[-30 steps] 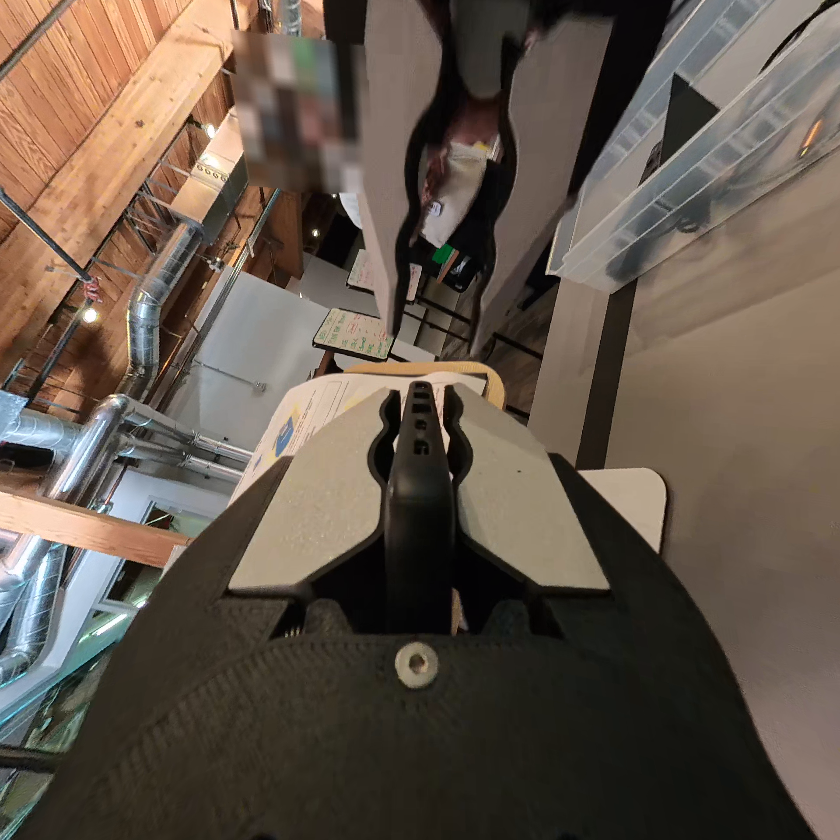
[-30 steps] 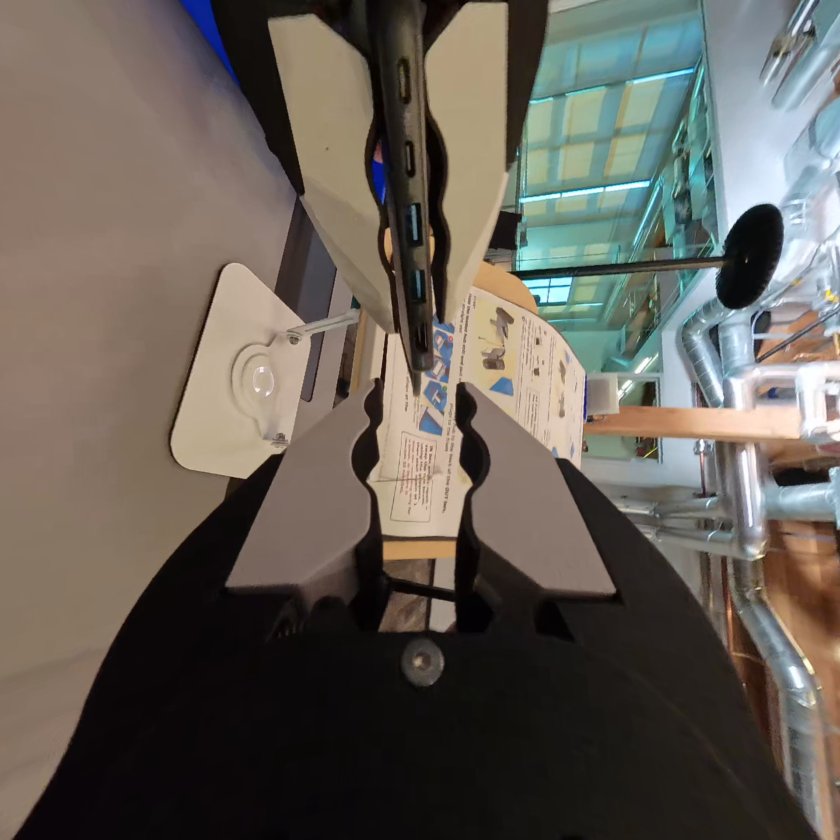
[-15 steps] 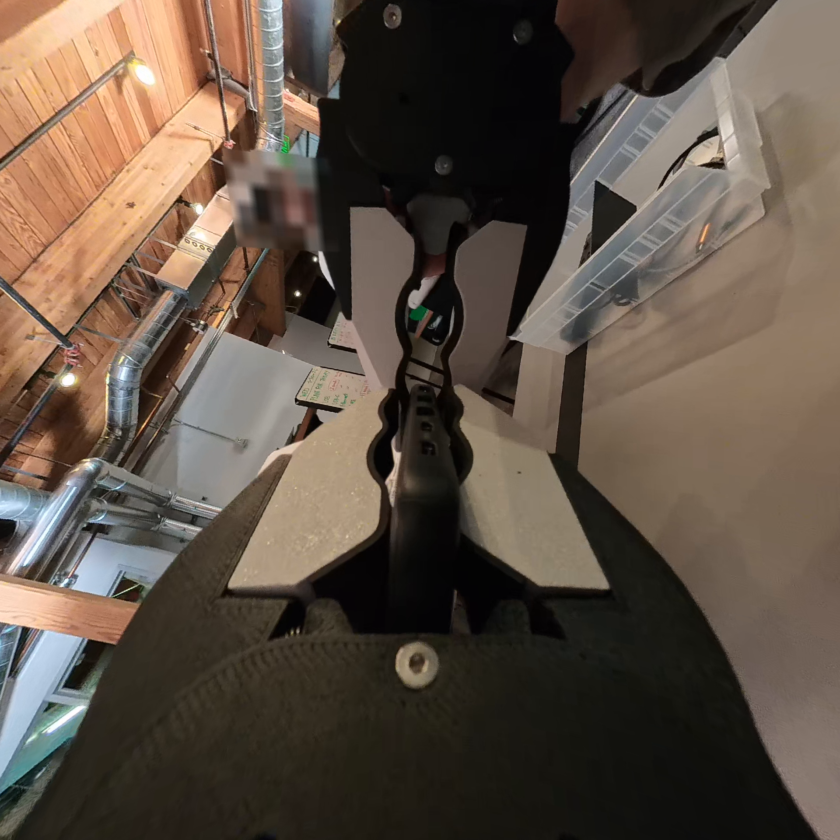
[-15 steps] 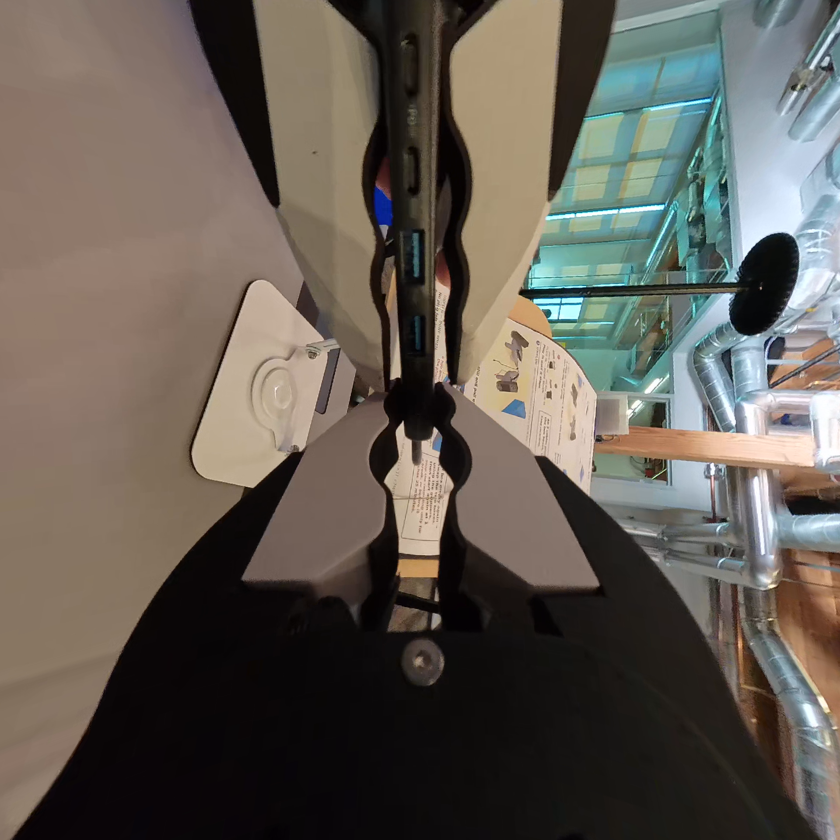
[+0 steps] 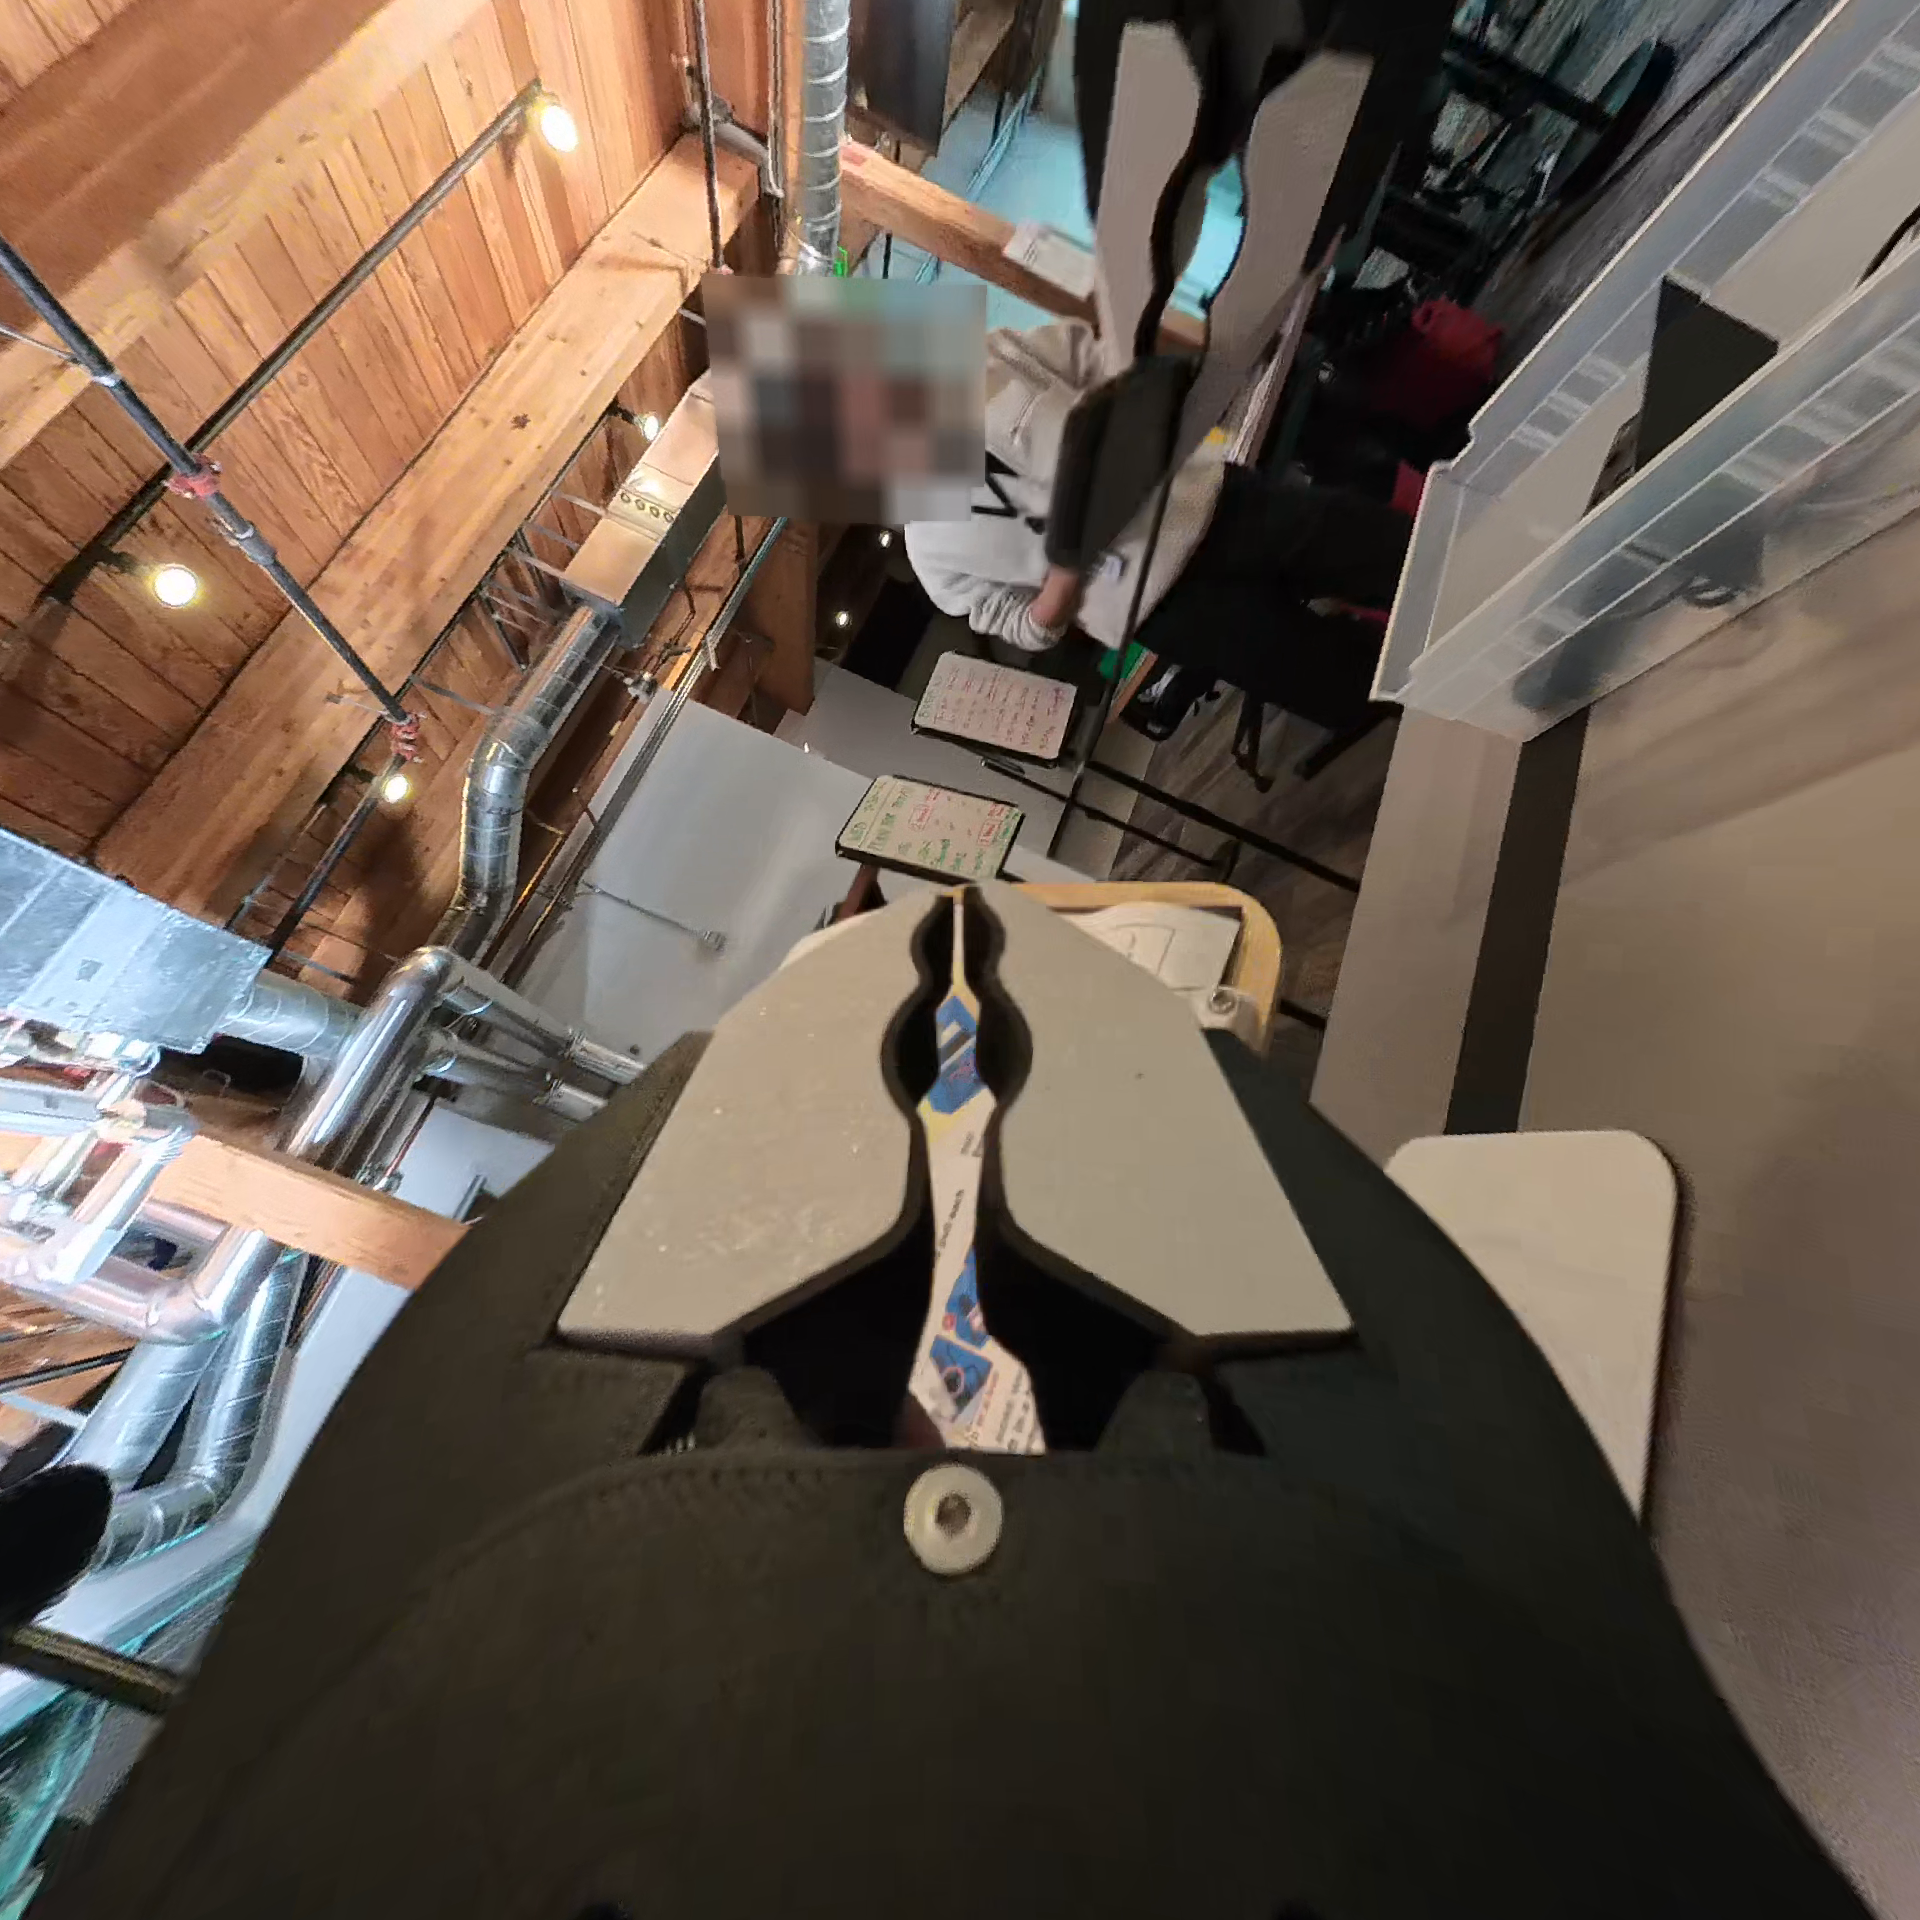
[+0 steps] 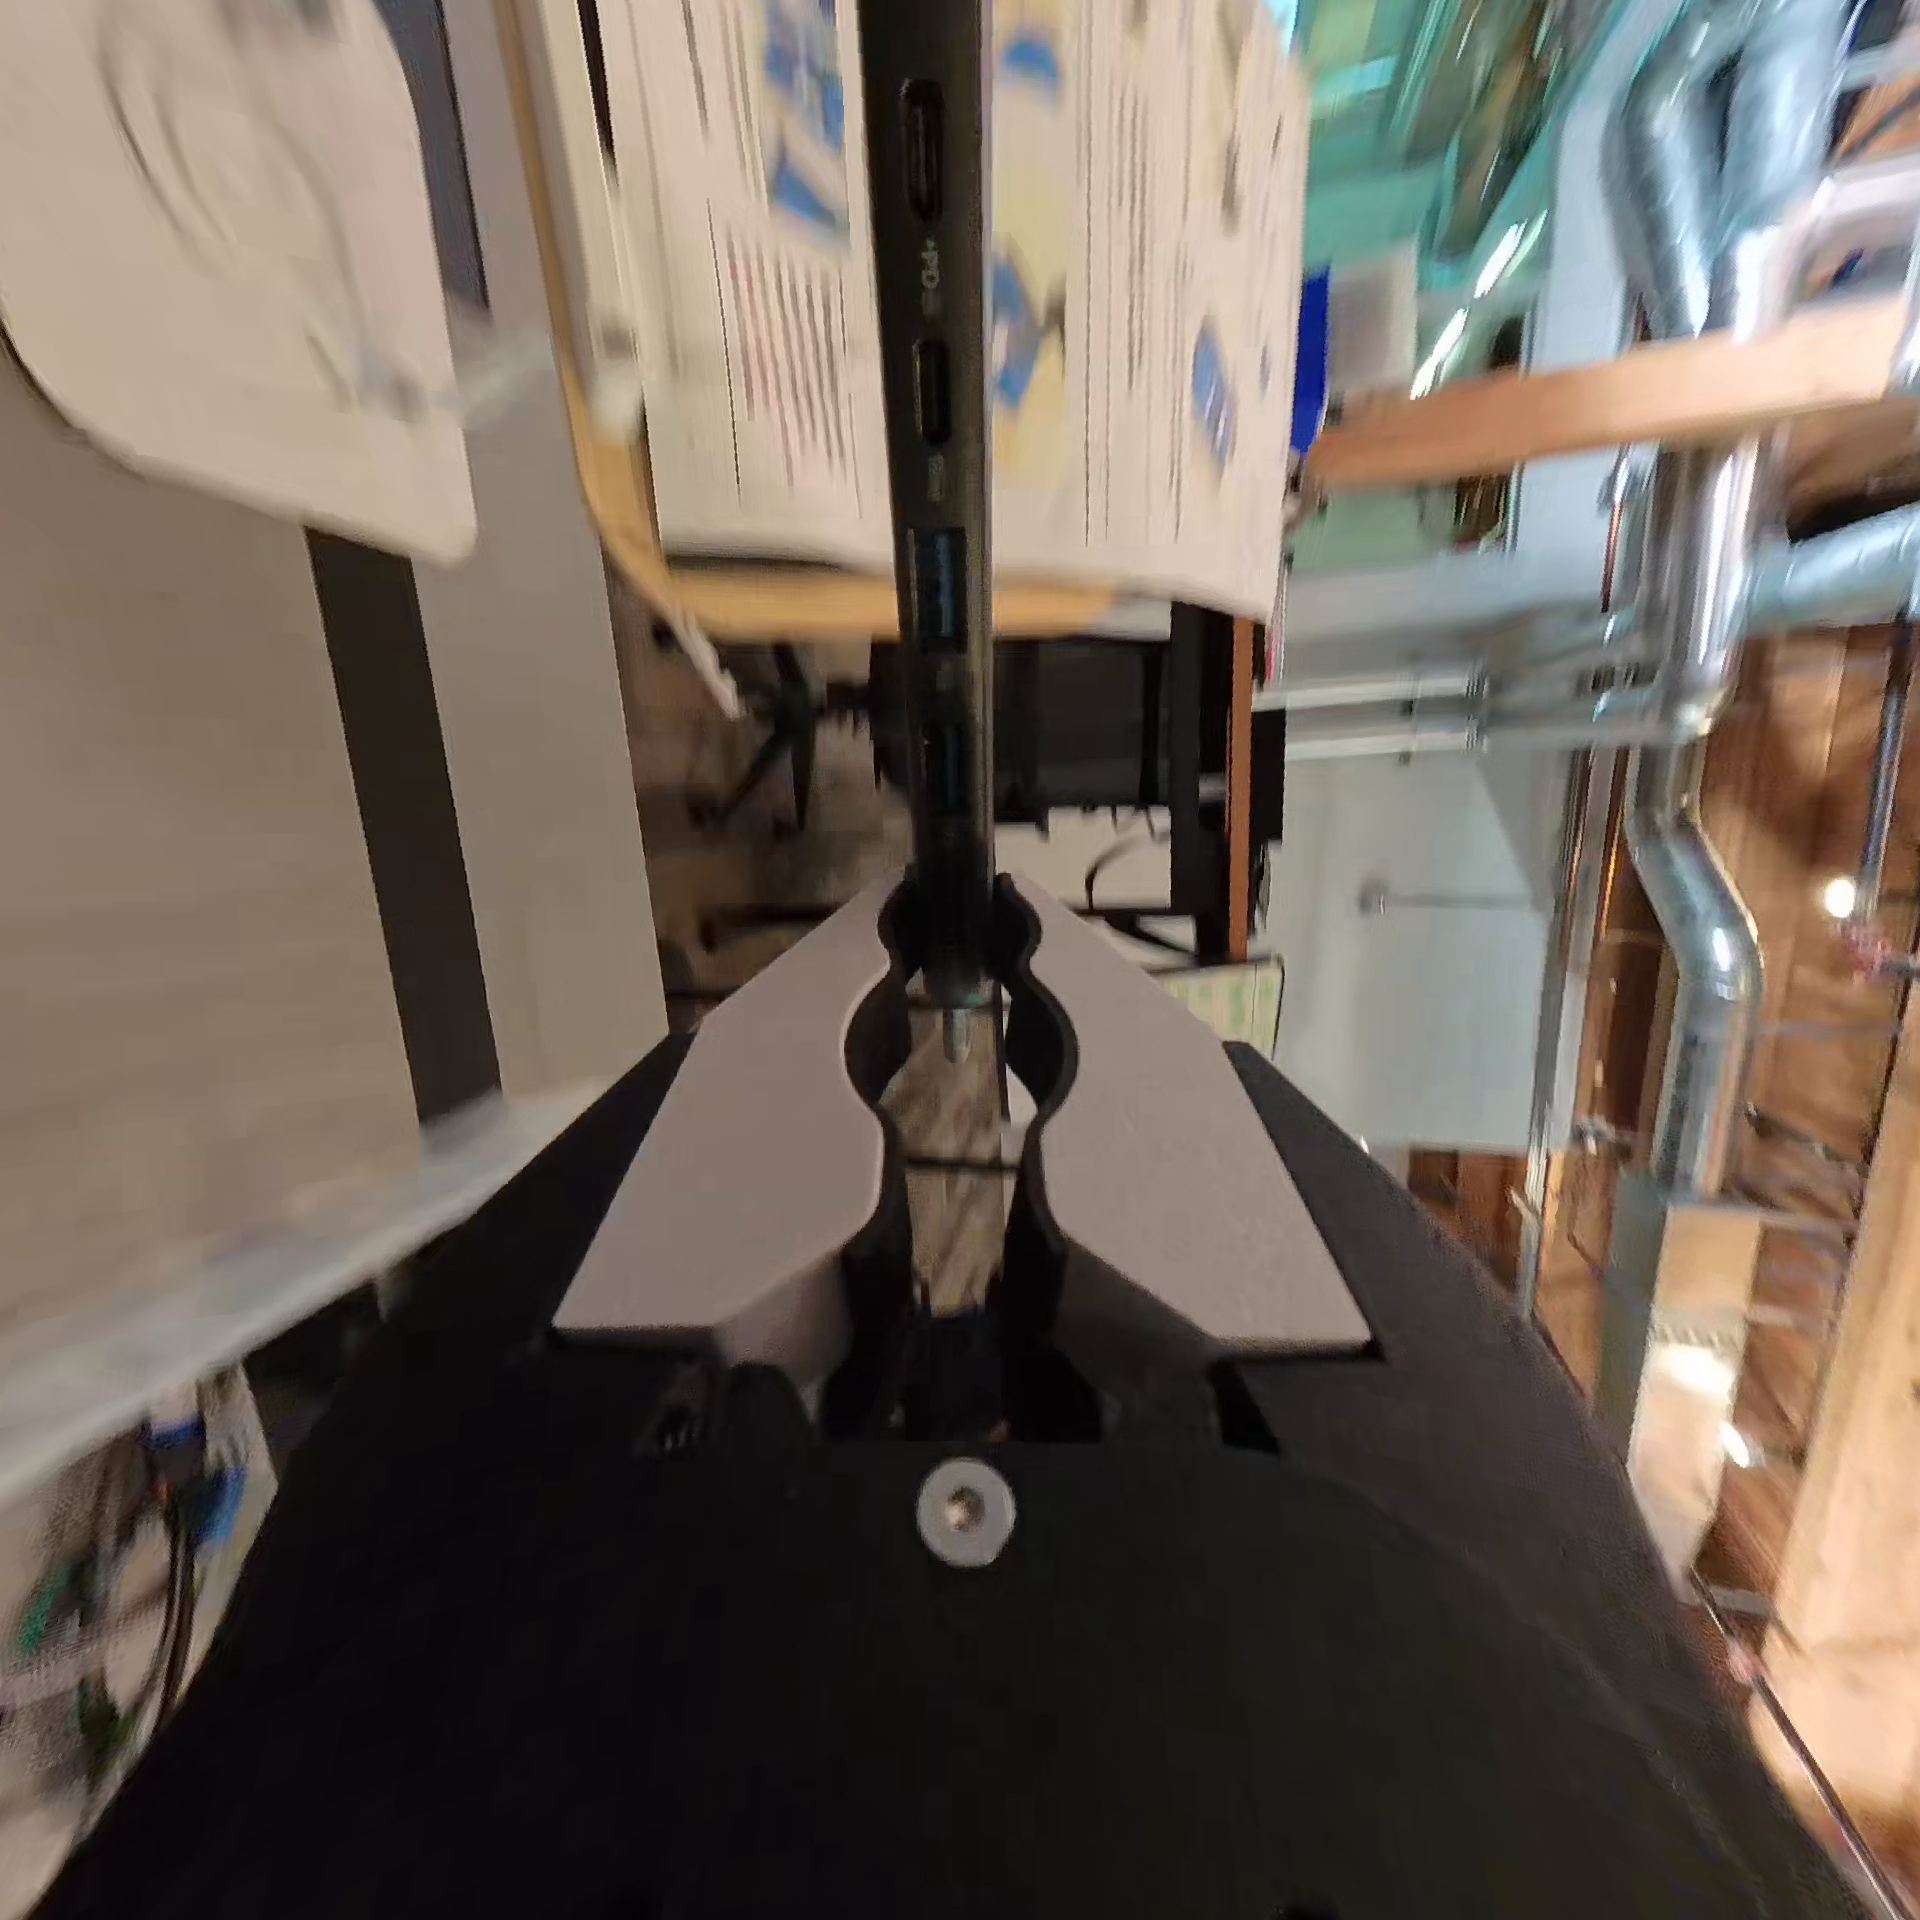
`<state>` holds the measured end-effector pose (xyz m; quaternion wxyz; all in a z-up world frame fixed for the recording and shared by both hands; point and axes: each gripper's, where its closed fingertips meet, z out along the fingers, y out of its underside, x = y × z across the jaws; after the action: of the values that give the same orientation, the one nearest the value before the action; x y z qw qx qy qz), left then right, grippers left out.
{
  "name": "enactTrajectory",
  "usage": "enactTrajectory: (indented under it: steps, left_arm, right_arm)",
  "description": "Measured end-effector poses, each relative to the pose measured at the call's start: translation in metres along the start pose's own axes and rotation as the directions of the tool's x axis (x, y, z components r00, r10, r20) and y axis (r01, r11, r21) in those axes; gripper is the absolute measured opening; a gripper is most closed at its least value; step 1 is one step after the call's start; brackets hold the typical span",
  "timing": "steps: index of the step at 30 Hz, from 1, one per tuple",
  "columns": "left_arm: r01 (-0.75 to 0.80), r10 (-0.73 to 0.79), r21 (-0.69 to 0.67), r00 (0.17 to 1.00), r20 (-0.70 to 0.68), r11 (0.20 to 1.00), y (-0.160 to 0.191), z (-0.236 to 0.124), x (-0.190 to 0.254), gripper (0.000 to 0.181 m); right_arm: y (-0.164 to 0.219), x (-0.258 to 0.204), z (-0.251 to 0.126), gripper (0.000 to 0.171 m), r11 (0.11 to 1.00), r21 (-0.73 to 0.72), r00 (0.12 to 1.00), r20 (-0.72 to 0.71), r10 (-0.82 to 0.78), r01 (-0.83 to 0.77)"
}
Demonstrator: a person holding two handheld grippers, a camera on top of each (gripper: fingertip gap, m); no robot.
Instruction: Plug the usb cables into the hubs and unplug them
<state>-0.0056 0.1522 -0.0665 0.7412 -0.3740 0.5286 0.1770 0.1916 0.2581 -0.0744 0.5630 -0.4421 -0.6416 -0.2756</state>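
My right gripper (image 6: pixel 948 904) is shut on one end of a slim black USB hub (image 6: pixel 935 416). The hub sticks out forward from the fingertips, its row of ports facing the camera, two of them blue. A short cable stub shows behind the tips. In the left wrist view the right gripper (image 5: pixel 1184 332) is up at the top, and the hub (image 5: pixel 1122 457) hangs from it with a thin cable below. My left gripper (image 5: pixel 958 909) is shut with nothing between its fingers, well apart from the hub.
A clear plastic bin (image 5: pixel 1662 416) lies on the grey table at the right. A white plate (image 5: pixel 1538 1278) lies near the left gripper. A wooden clipboard with a printed sheet (image 6: pixel 790 312) is behind the hub. A seated person (image 5: pixel 1039 540) and whiteboards (image 5: pixel 935 831) are in the background. Left tips to right tips: about 25 cm.
The left gripper held the hub; the right gripper closed on its far end. The left gripper has let go and shut on air, and the right has carried the hub away.
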Motion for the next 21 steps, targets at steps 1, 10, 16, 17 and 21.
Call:
enactTrajectory:
  steps: [1, 10, 16, 17, 21]
  left_arm:
    - [-0.012, 0.012, -0.019, 1.000, -0.006, 1.000, 0.005, 0.001, 0.002, 0.000]
    - [-0.064, 0.064, -0.086, 0.998, 0.000, 0.994, 0.021, 0.012, 0.013, 0.000]
    - [-0.071, 0.071, -0.105, 0.997, -0.005, 0.992, 0.030, 0.016, 0.018, 0.000]
    - [-0.070, 0.069, -0.109, 0.998, -0.007, 0.992, 0.032, 0.017, 0.019, 0.000]
    - [-0.074, 0.072, -0.119, 0.997, -0.019, 0.990, 0.037, 0.019, 0.023, 0.001]
  right_arm:
    - [0.026, -0.004, -0.002, 0.010, 0.998, -0.057, 1.000, 0.007, -0.003, 0.003]
    - [0.213, -0.089, 0.008, 0.011, 0.903, -0.424, 0.983, 0.183, 0.014, 0.067]
    - [0.272, -0.136, 0.022, 0.010, 0.859, -0.504, 0.959, 0.275, 0.065, 0.086]
    - [0.277, -0.143, 0.023, 0.010, 0.854, -0.513, 0.954, 0.288, 0.081, 0.082]
    - [0.294, -0.160, 0.030, 0.010, 0.837, -0.537, 0.935, 0.339, 0.106, 0.099]
